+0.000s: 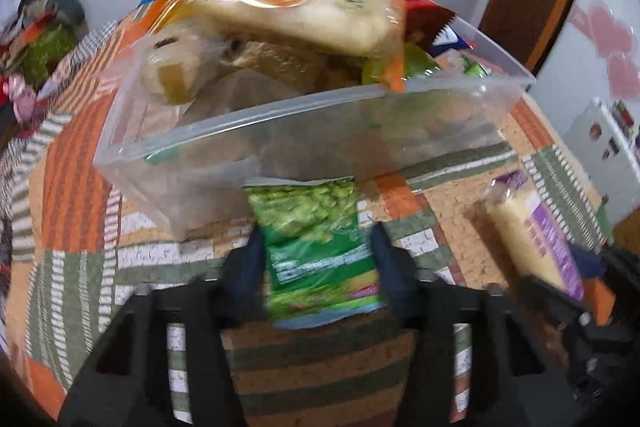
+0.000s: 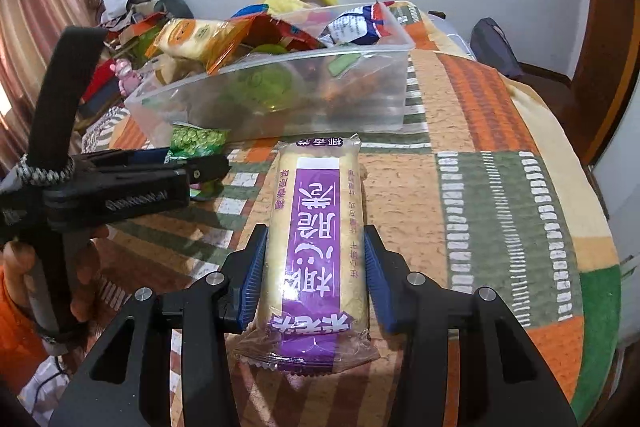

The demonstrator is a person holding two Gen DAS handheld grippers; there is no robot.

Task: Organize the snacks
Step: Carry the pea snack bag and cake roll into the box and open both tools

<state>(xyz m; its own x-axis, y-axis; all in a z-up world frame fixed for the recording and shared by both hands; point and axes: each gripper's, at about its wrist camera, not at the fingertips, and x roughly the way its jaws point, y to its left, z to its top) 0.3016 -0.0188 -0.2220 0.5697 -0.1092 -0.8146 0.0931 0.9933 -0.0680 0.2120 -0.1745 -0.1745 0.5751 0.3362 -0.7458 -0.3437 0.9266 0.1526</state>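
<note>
My left gripper [image 1: 316, 251] is clamped on a small green crinkly snack packet printed with green beans [image 1: 312, 239], its blue pads pressing both sides of the bag, which lies on the patchwork cloth of orange, green and tan [image 2: 500, 195] with its top edge touching the near wall of the clear rectangular plastic bin [image 1: 304, 131]. My right gripper [image 2: 316, 267] is clenched on a long pale wafer-roll pack in clear wrap with a purple label strip [image 2: 316, 227], blue pads against both long sides; the pack lies flat on the cloth, pointing toward the bin and just short of it. From the right wrist view I see the green packet to the left of this pack. The bin is heaped: a cream-coloured pack with an orange round label [image 1: 280, 3] rests on top, tilted, and a white and blue wrapped pack [image 2: 352, 27] leans in the far corner. A hand [image 2: 24, 279] holds the left gripper's handle
</note>
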